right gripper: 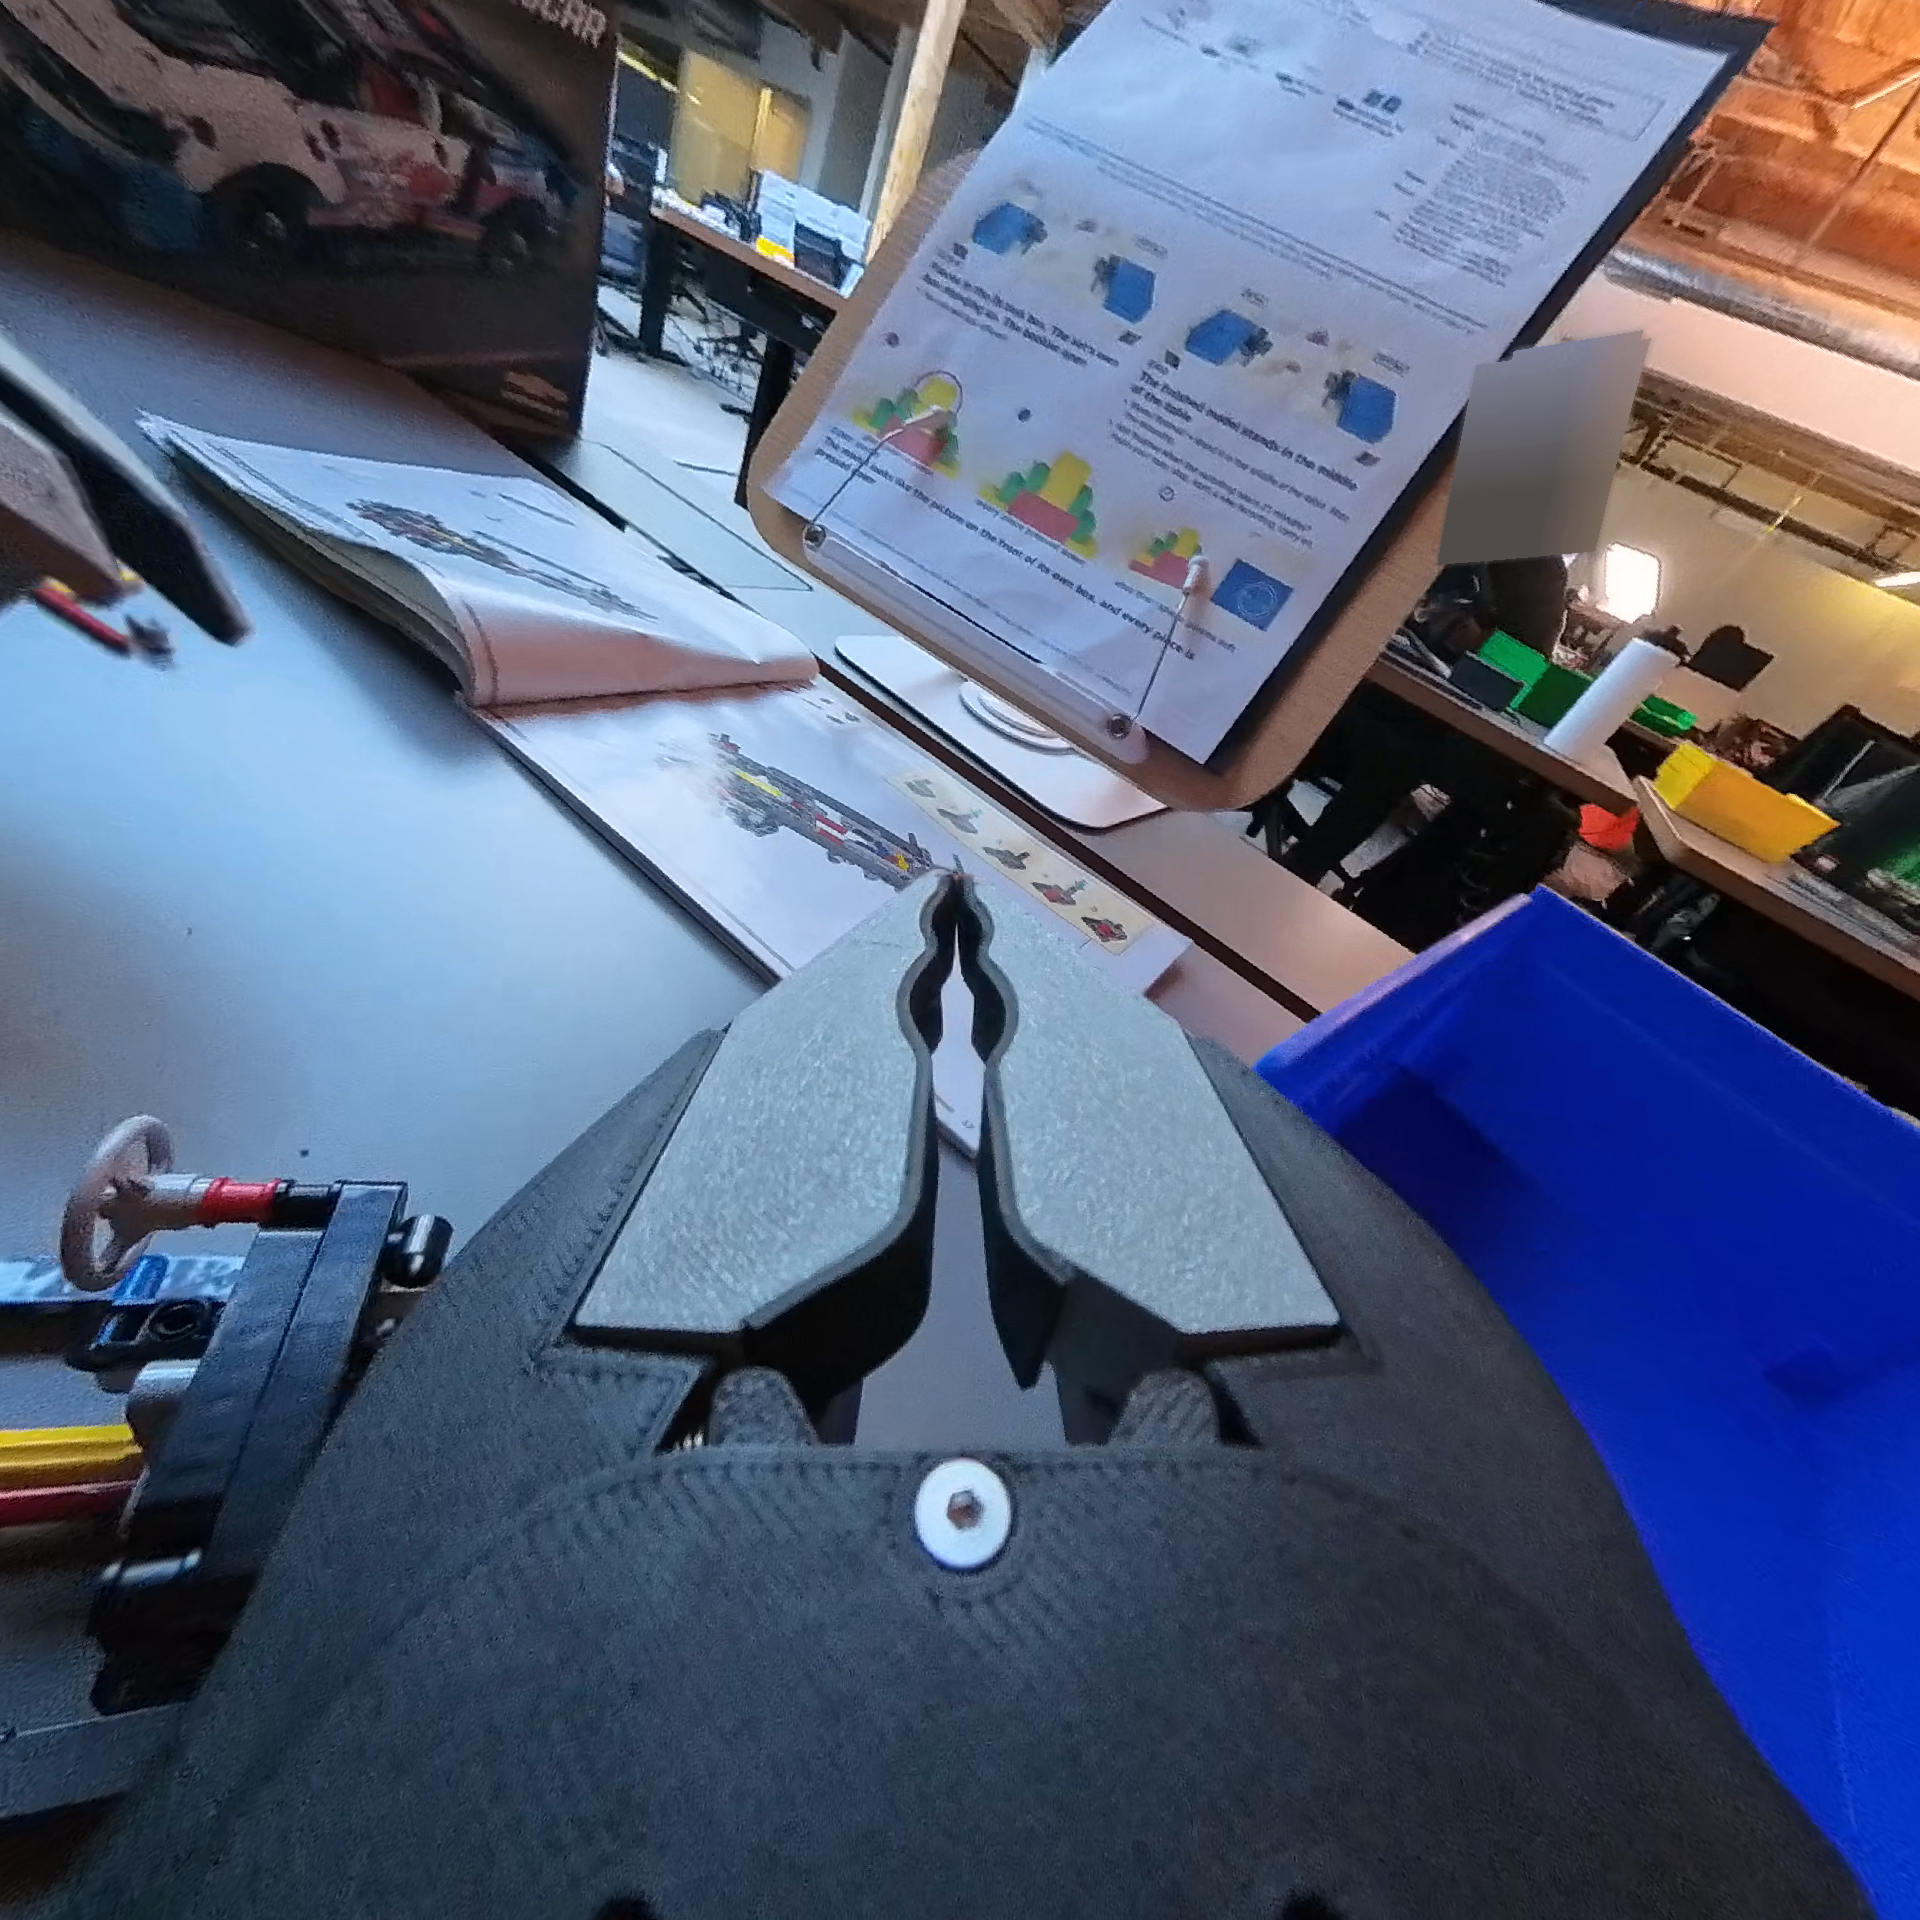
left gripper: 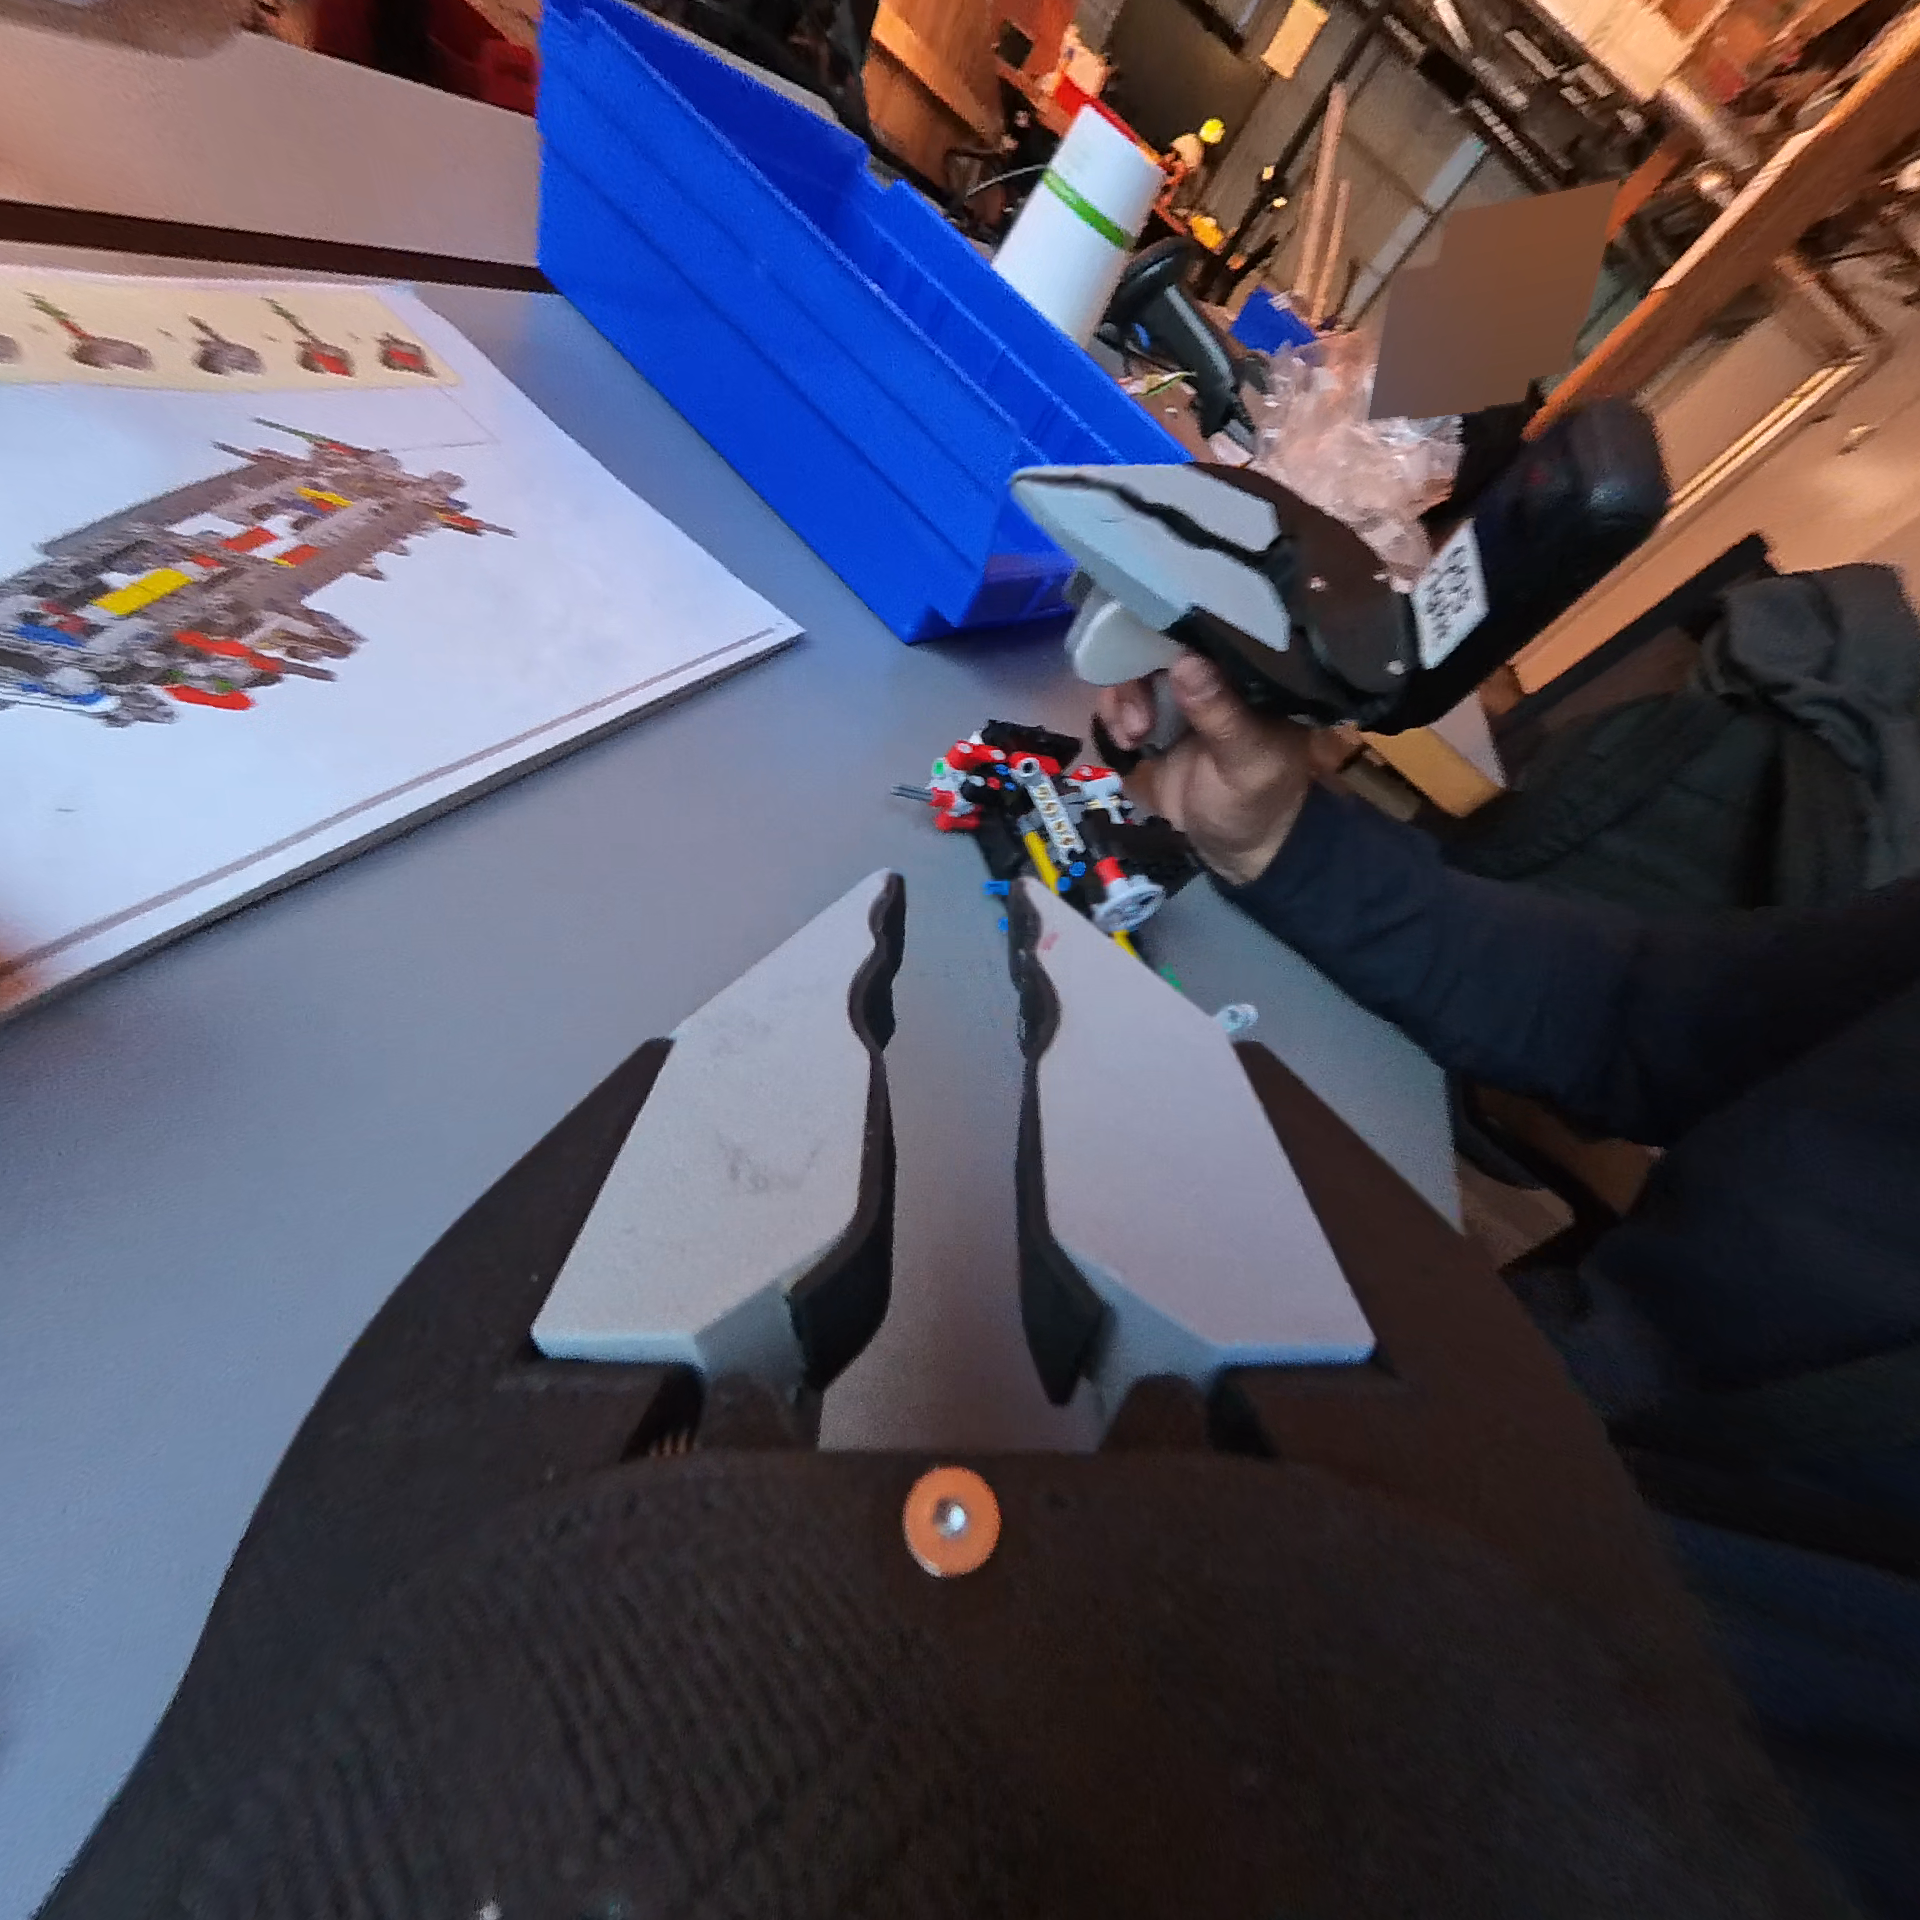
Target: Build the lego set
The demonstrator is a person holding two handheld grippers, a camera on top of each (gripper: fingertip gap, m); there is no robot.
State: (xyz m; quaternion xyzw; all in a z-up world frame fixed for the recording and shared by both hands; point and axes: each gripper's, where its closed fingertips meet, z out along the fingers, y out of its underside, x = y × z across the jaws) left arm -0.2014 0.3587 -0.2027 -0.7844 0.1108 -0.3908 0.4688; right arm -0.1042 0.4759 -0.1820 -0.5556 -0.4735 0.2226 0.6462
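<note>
The partly built lego model (left gripper: 1049,821), black, red and grey with a yellow axle, lies on the grey table (left gripper: 520,987) just beyond my left gripper (left gripper: 956,894). The left gripper is open, with only bare table between its pads. My right gripper (right gripper: 954,885) is shut, fingertips together, and is held above the table over the open instruction booklet (right gripper: 727,790). It also shows in the left wrist view (left gripper: 1143,540), held by a hand above the model. The model's end with a grey wheel shows in the right wrist view (right gripper: 208,1330) at lower left.
A blue bin (left gripper: 810,343) stands behind the model, and shows at right in the right wrist view (right gripper: 1610,1195). The instruction booklet (left gripper: 312,582) lies at left. A paper stand (right gripper: 1247,364) and the set's box (right gripper: 312,187) stand at the back. Small loose pieces (left gripper: 1236,1018) lie by my left gripper. About 15 centimeters separates my left fingertips from my right.
</note>
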